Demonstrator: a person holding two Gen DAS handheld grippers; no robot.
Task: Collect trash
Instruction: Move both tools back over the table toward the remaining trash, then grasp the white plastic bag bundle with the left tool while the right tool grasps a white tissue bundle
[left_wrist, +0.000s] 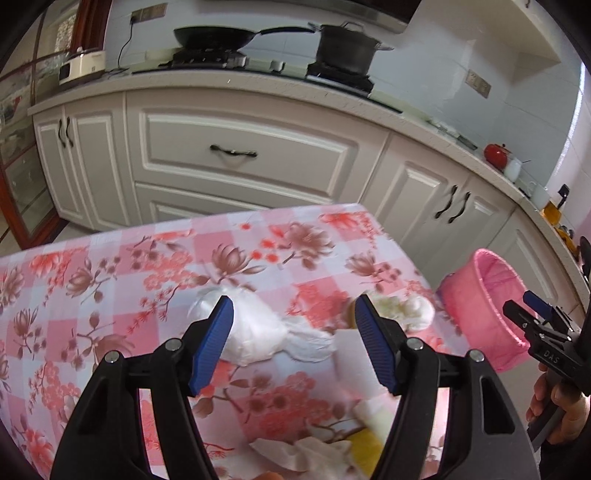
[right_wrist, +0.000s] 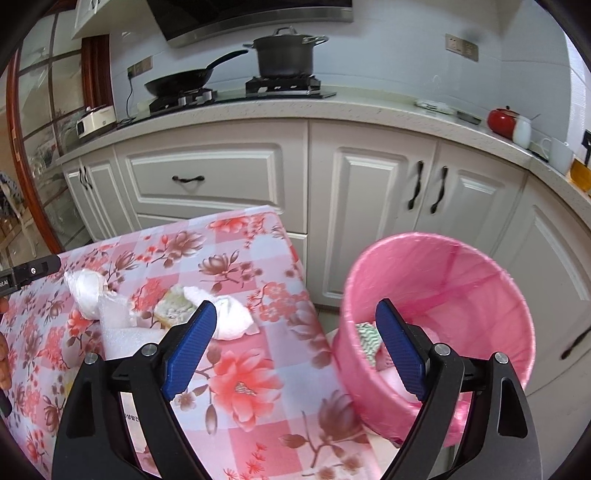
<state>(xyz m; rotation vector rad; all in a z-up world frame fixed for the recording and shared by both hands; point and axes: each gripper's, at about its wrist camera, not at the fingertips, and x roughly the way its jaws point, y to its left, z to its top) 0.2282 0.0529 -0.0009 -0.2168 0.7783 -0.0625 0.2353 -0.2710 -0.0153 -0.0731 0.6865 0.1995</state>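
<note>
On the floral table (right_wrist: 258, 369), about four white trash wads (left_wrist: 255, 336) are counted near its right edge; one pink bin (right_wrist: 443, 266) is set beside. Left gripper (left_wrist: 293, 314) and right gripper (right_wrist: 295, 321) are held open, empty.

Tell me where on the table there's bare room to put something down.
The far part of the table, between the trash and the far edge, is bare. So is the near right corner beside the bin. The middle is crowded: white bag, foam sheet, bread, wadded tissue.
</note>
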